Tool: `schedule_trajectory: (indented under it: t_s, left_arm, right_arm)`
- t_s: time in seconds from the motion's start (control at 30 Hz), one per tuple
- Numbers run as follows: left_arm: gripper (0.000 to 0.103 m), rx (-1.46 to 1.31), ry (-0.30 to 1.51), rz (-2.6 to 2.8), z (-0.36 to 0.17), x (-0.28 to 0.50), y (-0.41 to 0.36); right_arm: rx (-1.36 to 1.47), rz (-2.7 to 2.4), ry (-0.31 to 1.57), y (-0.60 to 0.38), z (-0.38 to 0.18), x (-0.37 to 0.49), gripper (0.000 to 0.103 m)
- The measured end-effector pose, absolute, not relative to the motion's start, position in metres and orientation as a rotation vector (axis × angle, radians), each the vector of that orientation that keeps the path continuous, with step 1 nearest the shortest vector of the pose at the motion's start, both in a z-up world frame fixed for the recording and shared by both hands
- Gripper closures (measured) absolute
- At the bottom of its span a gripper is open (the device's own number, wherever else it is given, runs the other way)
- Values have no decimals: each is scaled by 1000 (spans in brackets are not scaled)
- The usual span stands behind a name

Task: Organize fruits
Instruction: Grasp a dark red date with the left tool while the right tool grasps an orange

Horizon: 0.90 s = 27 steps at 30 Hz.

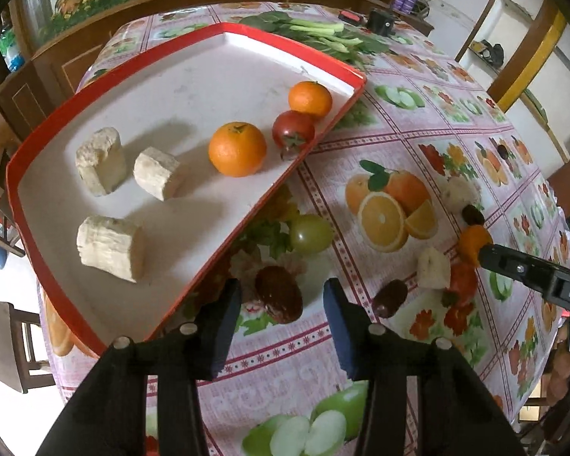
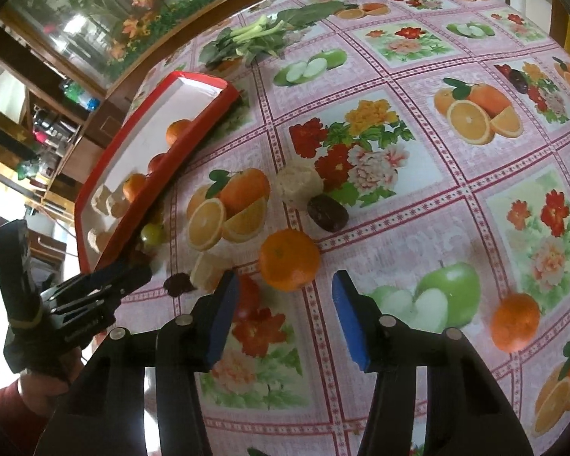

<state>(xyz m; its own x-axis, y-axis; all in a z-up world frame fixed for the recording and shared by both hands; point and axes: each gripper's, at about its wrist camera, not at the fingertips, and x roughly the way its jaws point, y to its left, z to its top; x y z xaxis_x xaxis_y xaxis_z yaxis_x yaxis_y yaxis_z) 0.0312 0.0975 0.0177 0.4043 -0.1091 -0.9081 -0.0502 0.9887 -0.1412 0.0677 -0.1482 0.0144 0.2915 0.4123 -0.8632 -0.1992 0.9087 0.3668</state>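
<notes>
Red-rimmed tray [image 1: 38, 174] holds sorted oranges, tomato, pale chunks. Left gripper [image 1: 281, 300] straddles dark date [image 1: 279, 298], pads not touching; right gripper [image 2: 285, 296] unclamped above loose orange [image 2: 289, 259], positioned for pickup.

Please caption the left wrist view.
Open left gripper hovers over a dark date beside the red-rimmed tray of sorted fruit.

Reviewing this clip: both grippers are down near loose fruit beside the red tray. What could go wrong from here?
1. The left gripper straddles a dark date right at the red tray edge; closing could clip the rim.
2. The orange in front of the right gripper is round and looks wider than the open gap, so it may roll away.
3. A red tomato sits against the right gripper's left finger and could get nudged.
</notes>
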Motion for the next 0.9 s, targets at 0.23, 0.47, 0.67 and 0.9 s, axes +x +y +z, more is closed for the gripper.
schedule_trajectory:
  t_s: [0.23,0.47,0.67,0.9]
  left_arm:
    - [71,-154,1150,-18,17,31,103]
    - [78,-132,1156,-8,17,31,101]
    - [79,-122,1164,-5,17,31,99]
    - [79,-107,1166,-19,17,31,94]
  right_arm:
    - [154,374,1220,-141,9,76,53]
    - [94,373,1217,-135,9,75,54]
    - [-19,370,1201,-125,9,73,60]
    - [-77,375,1184,-115,9,71,68]
